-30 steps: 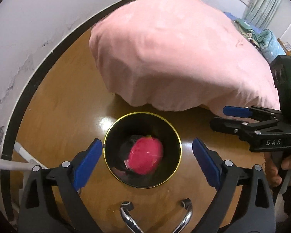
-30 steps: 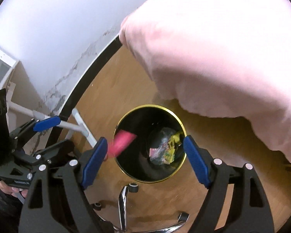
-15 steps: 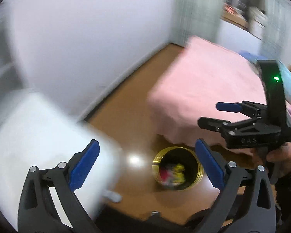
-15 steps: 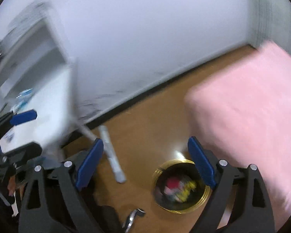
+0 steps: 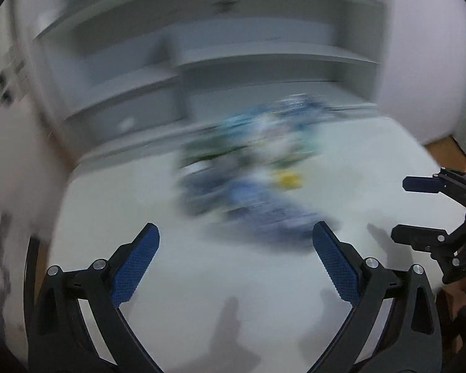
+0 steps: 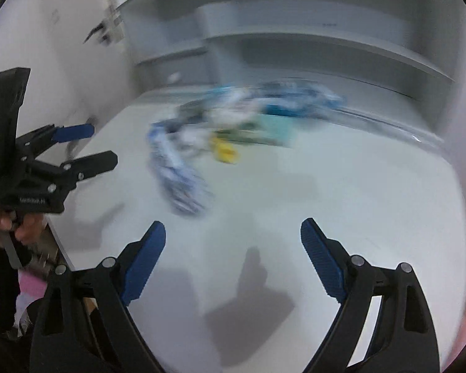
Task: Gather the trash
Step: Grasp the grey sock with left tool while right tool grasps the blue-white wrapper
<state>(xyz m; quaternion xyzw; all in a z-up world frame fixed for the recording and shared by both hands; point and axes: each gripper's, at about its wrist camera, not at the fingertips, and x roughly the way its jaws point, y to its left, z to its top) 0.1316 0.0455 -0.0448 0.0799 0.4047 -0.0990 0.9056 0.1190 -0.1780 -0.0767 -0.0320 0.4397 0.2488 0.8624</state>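
Observation:
Both views are motion-blurred. A pile of trash (image 5: pixel 251 171), blue, white, green and yellow wrappers, lies on a white desk (image 5: pixel 202 279), toward its back. It also shows in the right wrist view (image 6: pixel 220 136). My left gripper (image 5: pixel 236 248) is open and empty, above the desk in front of the pile. My right gripper (image 6: pixel 233 242) is open and empty, also above the desk short of the pile. The right gripper shows at the right edge of the left wrist view (image 5: pixel 419 208). The left gripper shows at the left of the right wrist view (image 6: pixel 87 146).
White shelves (image 5: pixel 233 46) rise behind the desk against the wall. The desk surface (image 6: pixel 341 202) spreads wide around the pile. A strip of brown floor (image 5: pixel 444 146) shows past the desk's right edge.
Both grippers have swung up and away from the gold-rimmed bin on the floor to the white desk. The bin and pink bedding have left view. Both jaws stay open.

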